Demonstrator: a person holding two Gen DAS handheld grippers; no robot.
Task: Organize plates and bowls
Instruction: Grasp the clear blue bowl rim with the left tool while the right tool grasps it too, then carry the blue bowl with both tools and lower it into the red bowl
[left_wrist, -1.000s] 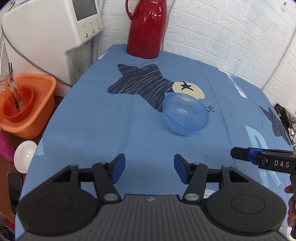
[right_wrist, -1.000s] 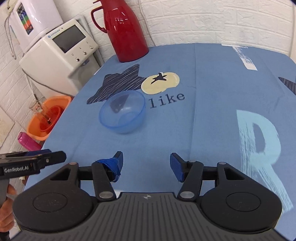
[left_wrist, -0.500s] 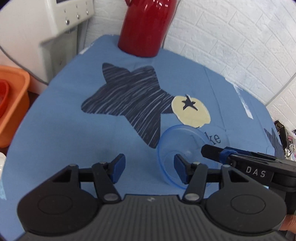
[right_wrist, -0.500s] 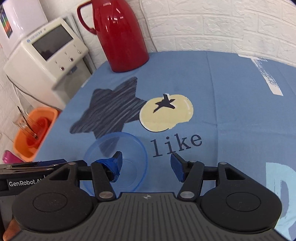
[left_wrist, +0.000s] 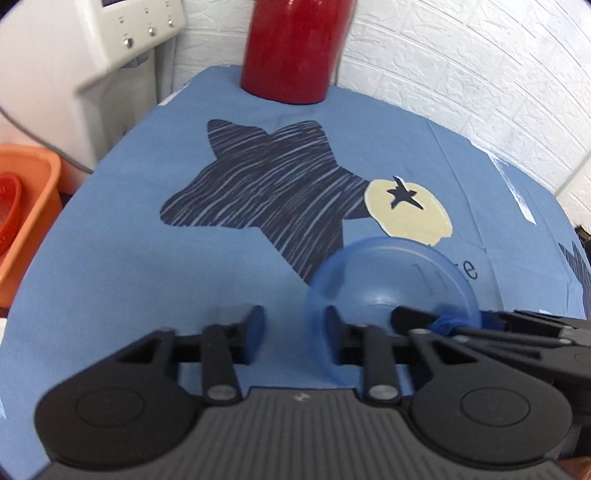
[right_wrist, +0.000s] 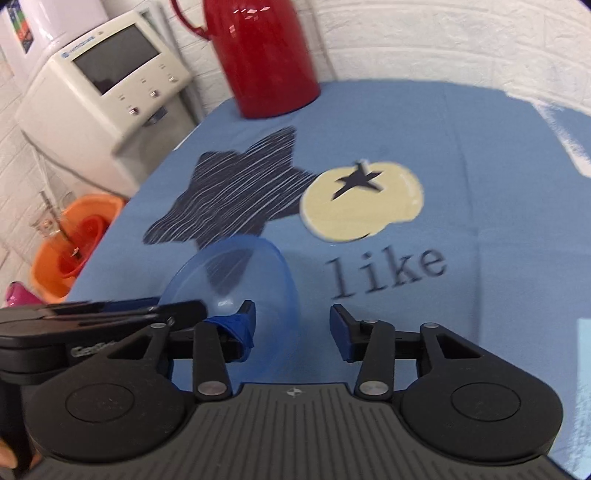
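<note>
Bowl translucent blue plastic, round; both hand-held grippers agape astride rim

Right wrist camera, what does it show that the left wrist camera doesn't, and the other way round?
Only the right wrist view shows the white machine's screen, the red jug's handle, the whole word "like" and a pink object at the left edge. Only the left wrist view shows a grey cable beside the machine. Both show the clear blue bowl, each open gripper straddling its rim (left gripper, right gripper), the blue star tablecloth and the orange basin.
</note>
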